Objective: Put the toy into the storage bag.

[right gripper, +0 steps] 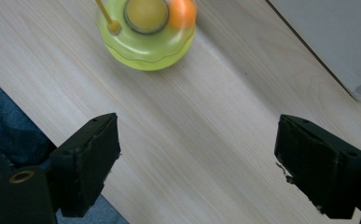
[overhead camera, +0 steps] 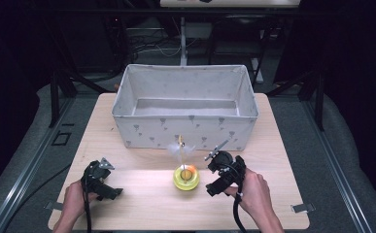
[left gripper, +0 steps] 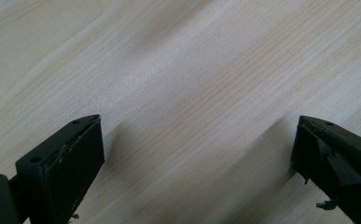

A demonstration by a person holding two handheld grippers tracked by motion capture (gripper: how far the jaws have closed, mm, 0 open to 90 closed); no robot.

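Bench (overhead camera: 142, 194) carries a yellow-green toy (overhead camera: 186, 178); right tool (overhead camera: 216, 175) released just beside it; left tool (overhead camera: 103, 179) released over bare wood.

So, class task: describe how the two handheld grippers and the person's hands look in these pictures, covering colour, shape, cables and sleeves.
Both grippers are black. The left gripper carries a grey three-cornered plate on top; the right gripper has a thin grey metal part sticking up from it. A black cable trails from each. In the gripper views each shows two blocky black jaws with flat, slightly frayed pads. The left hand and right hand are bare, with no sleeves visible.
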